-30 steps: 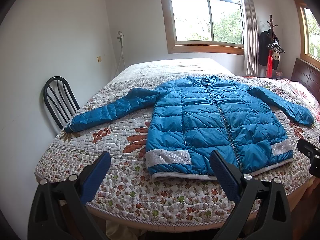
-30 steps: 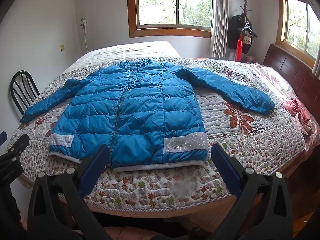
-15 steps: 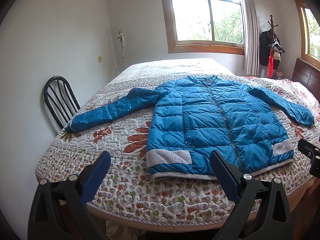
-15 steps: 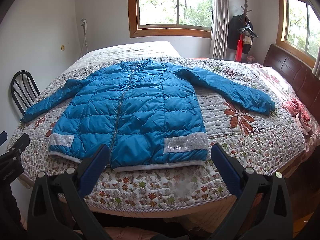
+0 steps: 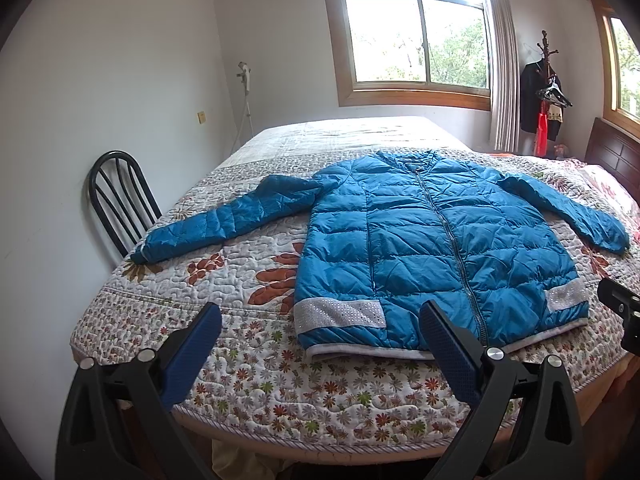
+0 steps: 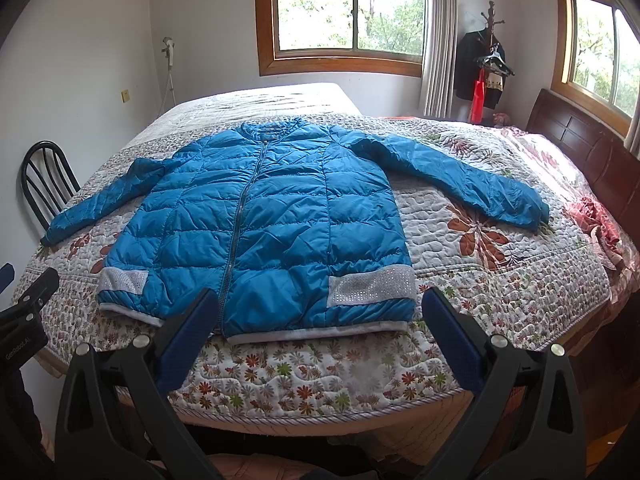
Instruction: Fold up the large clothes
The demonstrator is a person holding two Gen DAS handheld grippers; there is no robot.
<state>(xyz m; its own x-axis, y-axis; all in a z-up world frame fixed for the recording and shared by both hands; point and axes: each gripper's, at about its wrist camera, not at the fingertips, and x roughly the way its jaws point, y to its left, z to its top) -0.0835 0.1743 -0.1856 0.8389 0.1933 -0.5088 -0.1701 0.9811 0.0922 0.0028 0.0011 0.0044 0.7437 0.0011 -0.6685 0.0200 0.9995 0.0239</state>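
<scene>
Jacket (image 5: 432,248) flat, hem beside bed (image 5: 248,380) edge

left tool (image 5: 320,332) — jaws wide apart | right tool (image 6: 320,316) — jaws wide apart

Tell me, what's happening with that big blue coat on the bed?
A person is holding a two-finger gripper in each hand, getting ready to fold the puffy blue quilted jacket. It lies flat on the flowery quilted bedspread, zipped up, both sleeves spread out sideways. The left gripper and right gripper both hang near the jacket's bottom hem with jaws wide open, touching nothing. No fold has been made yet.
</scene>
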